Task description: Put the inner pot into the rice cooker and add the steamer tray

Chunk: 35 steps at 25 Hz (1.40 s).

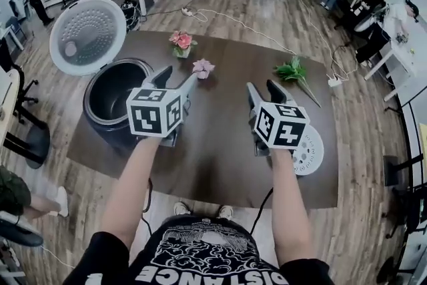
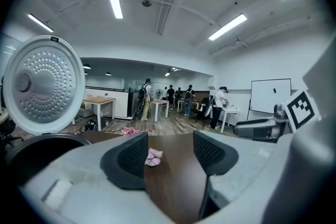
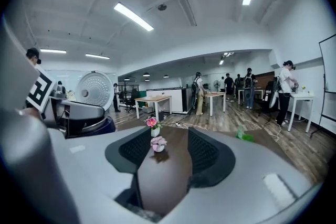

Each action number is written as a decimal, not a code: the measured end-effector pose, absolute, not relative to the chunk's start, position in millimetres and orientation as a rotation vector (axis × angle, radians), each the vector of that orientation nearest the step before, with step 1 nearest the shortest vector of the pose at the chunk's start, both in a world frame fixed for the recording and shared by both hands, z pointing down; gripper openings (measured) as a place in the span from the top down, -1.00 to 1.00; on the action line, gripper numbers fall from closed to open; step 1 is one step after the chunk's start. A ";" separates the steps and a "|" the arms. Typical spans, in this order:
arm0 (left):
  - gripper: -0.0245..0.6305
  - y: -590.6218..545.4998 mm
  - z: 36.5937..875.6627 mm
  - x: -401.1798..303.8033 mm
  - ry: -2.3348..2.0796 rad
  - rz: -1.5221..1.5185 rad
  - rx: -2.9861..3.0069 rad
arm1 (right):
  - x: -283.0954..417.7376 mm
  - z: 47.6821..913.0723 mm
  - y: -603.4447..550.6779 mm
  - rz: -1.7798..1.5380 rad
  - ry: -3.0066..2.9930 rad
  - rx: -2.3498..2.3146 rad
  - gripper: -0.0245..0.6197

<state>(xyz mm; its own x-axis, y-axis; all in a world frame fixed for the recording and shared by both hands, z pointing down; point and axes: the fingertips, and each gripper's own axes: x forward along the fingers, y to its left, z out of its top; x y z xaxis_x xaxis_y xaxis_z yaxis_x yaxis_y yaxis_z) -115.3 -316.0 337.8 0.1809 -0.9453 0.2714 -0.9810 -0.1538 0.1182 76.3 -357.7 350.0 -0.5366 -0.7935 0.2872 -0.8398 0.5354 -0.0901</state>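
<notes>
The bench (image 1: 220, 150) is a dark brown slab with the rice cooker (image 1: 99, 125) at its left edge. Its lid (image 1: 88, 35) stands open, the perforated white underside facing up. The dark inner pot (image 1: 121, 94) sits inside the cooker body. The steamer tray (image 1: 313, 155), a white perforated disc, lies flat on the bench near the right edge, partly covered in the head view by the right gripper (image 1: 263, 90).

Both grippers are held above the bench, side by side and well apart, pointing toward the far side. The left gripper (image 1: 177, 77) is just right of the cooker. Its fingers (image 2: 131, 157) are spread, with only bare bench and a small pale flower (image 1: 203, 67) farther off showing between them. The right gripper's fingers (image 3: 202, 152) are spread too and grip nothing. A pink flower in a vase (image 1: 181, 43) stands near the far edge, and a green sprig (image 1: 292, 70) lies to the far right.
</notes>
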 end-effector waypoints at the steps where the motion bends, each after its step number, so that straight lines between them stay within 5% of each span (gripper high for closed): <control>1: 0.11 -320.3 338.7 -99.0 -1.812 0.199 2.217 | 93.4 349.9 -356.7 0.328 -2.544 1.416 0.25; 20: 0.06 -343.9 392.9 143.7 -1.292 0.316 2.462 | 330.7 394.0 -307.9 0.475 -2.228 1.841 0.13; 35: 0.06 -343.6 505.7 231.7 -1.095 0.495 2.297 | 422.5 498.2 -302.6 0.727 -2.059 1.809 0.13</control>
